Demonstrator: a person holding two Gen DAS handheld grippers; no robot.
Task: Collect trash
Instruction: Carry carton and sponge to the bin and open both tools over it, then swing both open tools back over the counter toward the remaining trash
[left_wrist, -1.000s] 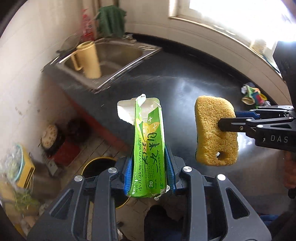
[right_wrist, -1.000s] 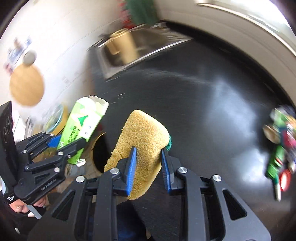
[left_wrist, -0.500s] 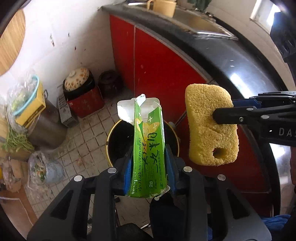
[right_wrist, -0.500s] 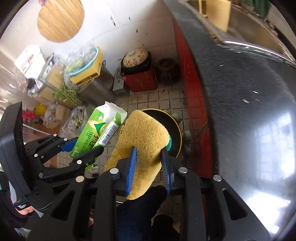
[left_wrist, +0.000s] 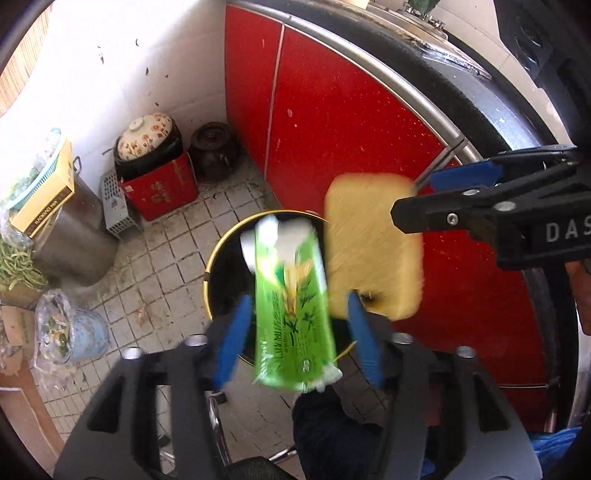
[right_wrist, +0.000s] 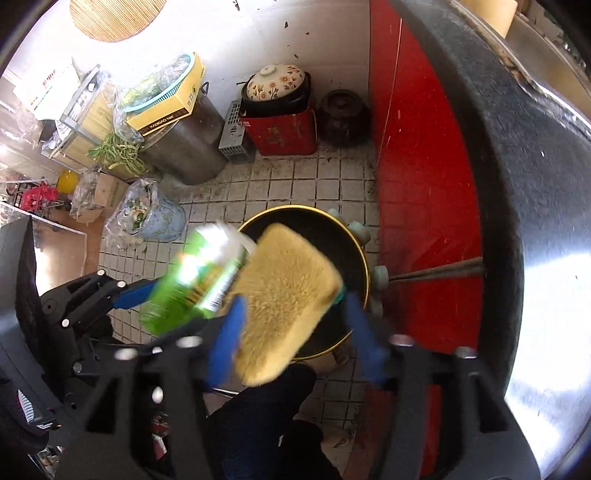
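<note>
A green drink carton (left_wrist: 291, 306), motion-blurred, hangs loose between the blue pads of my left gripper (left_wrist: 297, 339), whose jaws are opening with gaps on both sides. A yellow sponge (right_wrist: 284, 295), also blurred, lies between the spreading pads of my right gripper (right_wrist: 293, 339); its right pad stands clear of it. Both sit just above a black bin with a yellow rim (left_wrist: 221, 258) on the tiled floor. The left view shows the sponge (left_wrist: 373, 243) beside the right gripper (left_wrist: 417, 199). In the right view the carton (right_wrist: 199, 284) is beside the left gripper (right_wrist: 122, 295).
Red cabinet doors (left_wrist: 332, 122) and the black countertop edge (right_wrist: 517, 184) rise right of the bin. On the floor stand a red box with a floral pot (left_wrist: 155, 173), a dark jar (left_wrist: 214, 147), a steel pot (right_wrist: 188, 147) and bags of greens. A person's dark-trousered leg (right_wrist: 258, 424) is below.
Both grippers came off the counter and down over the bin. Their jaws, shut on carton and sponge before, have now spread, and both items blur as they come loose.
</note>
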